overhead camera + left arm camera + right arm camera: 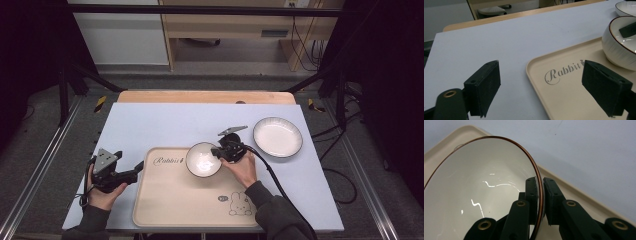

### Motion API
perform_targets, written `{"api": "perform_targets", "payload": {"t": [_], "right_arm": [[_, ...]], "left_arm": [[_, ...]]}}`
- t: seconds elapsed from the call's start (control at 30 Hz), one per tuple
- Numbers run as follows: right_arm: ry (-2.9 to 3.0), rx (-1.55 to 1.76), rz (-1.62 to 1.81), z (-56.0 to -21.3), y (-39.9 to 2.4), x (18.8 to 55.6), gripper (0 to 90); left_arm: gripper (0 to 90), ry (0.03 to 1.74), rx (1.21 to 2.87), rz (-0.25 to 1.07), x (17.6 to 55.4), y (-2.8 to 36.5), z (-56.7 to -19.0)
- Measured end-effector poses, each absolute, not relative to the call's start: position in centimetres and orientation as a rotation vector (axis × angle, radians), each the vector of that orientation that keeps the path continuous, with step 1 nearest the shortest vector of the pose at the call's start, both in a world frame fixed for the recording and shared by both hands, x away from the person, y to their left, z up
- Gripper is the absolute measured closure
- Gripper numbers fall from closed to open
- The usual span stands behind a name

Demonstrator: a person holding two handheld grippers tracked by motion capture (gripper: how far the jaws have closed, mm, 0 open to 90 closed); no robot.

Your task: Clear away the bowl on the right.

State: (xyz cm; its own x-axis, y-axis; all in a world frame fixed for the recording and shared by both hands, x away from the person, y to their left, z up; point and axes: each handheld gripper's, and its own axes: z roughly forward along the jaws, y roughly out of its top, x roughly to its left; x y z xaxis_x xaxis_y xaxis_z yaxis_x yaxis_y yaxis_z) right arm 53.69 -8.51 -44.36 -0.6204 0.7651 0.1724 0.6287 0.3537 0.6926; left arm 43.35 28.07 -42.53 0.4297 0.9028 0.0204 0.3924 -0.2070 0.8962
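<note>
Pale lavender sheeting is covering the wooden table (pixel 150 120), and a beige rectangular plastic tray (pixel 175 200) printed with "Rabbit" lettering and a rabbit drawing is lying on it toward the person's side. The right gripper (pixel 218 151) is pinching the rim of a white ceramic bowl with a thin brown edge (pixel 202 160), one jaw inside the wall and one outside, closed tight on it; the bowl is sitting over the tray's far edge, just left of this claw. A white shallow plate with a dark rim (pixel 277 136) is lying on the sheeting beyond and to the right of that claw, apart from it. The left gripper (pixel 137 170) is hovering at the tray's left edge with its jaws spread wide, holding nothing, the tray corner showing between them.
</note>
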Motion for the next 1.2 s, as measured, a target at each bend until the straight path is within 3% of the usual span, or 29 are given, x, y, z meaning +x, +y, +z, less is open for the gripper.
{"api": "perform_targets", "payload": {"t": [0.67,0.8,1.07,1.2], "right_arm": [[2.425,1.284,1.061,-45.0,-8.5,54.1,80.4],[2.420,1.272,1.068,-44.9,-8.4,54.0,71.6],[2.364,1.237,1.095,-44.2,-8.7,53.9,45.0],[2.332,1.205,1.122,-43.6,-8.8,53.5,38.1]], "left_arm": [[14.9,1.116,1.800,0.713,43.4,28.0,-42.7],[14.9,1.118,1.799,0.715,43.4,28.0,-42.7],[14.9,1.118,1.796,0.717,43.4,28.1,-42.7],[14.9,1.118,1.795,0.717,43.4,28.1,-42.6]]}}
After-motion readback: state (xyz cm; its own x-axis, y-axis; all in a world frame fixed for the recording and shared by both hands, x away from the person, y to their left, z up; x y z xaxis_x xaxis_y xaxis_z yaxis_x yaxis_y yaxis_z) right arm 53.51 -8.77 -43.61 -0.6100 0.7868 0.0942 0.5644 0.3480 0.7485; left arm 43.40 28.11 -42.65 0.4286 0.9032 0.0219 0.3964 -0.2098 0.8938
